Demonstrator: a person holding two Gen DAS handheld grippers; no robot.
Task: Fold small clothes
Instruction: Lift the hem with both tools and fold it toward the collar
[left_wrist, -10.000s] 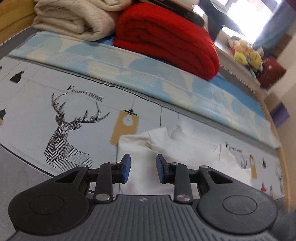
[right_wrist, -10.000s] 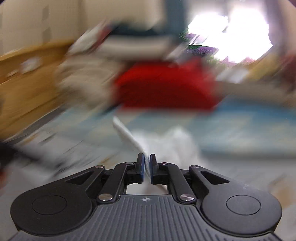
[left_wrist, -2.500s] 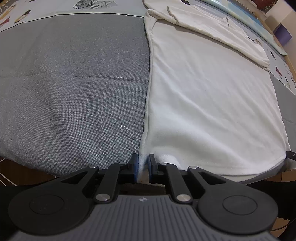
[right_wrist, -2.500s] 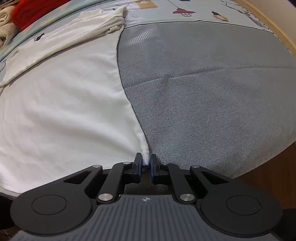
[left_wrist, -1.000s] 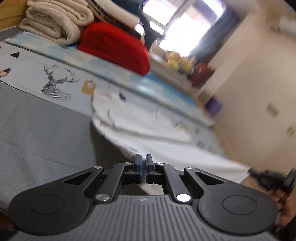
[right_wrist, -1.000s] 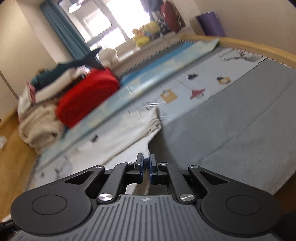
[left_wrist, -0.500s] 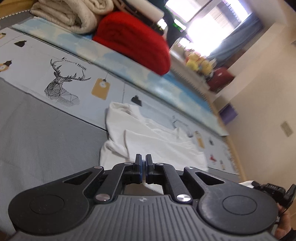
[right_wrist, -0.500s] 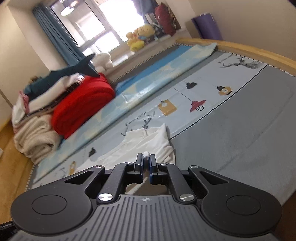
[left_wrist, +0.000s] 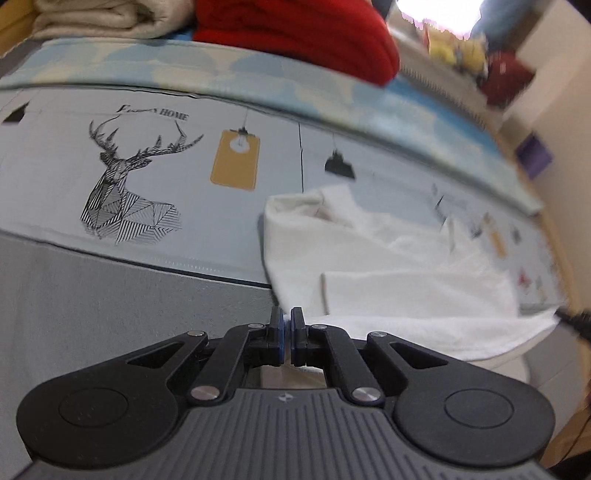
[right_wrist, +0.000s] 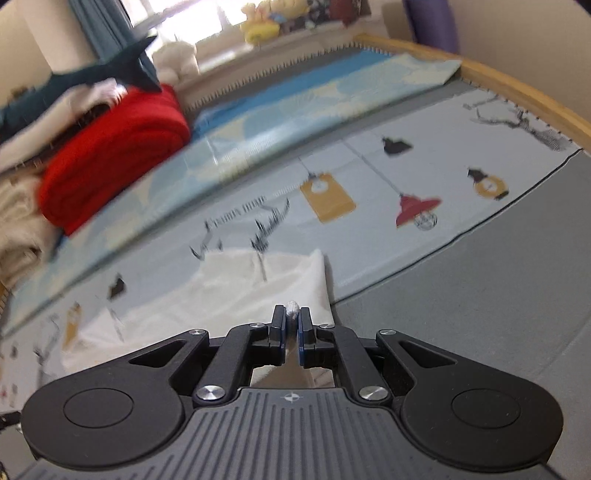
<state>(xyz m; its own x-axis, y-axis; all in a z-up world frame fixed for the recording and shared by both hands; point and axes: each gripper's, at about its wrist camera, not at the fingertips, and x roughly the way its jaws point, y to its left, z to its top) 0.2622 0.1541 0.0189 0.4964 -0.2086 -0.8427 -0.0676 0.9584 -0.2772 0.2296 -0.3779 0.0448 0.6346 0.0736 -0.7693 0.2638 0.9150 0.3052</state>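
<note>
Both grippers, left gripper (left_wrist: 286, 325) and right gripper (right_wrist: 292, 324), still pinching the white garment (left_wrist: 388, 266), now farther up the printed sheet (left_wrist: 147, 206).

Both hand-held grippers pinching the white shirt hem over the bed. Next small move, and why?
Probably lower both and lay the hem down on the top half, then let go. The left hand-held gripper and right hand-held gripper are each shut on a corner of the white shirt, already carried over its upper part on the printed bedsheet. Edge alignment is blurred.

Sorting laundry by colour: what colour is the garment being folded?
White, plain; the garment shows best in the left wrist view.
</note>
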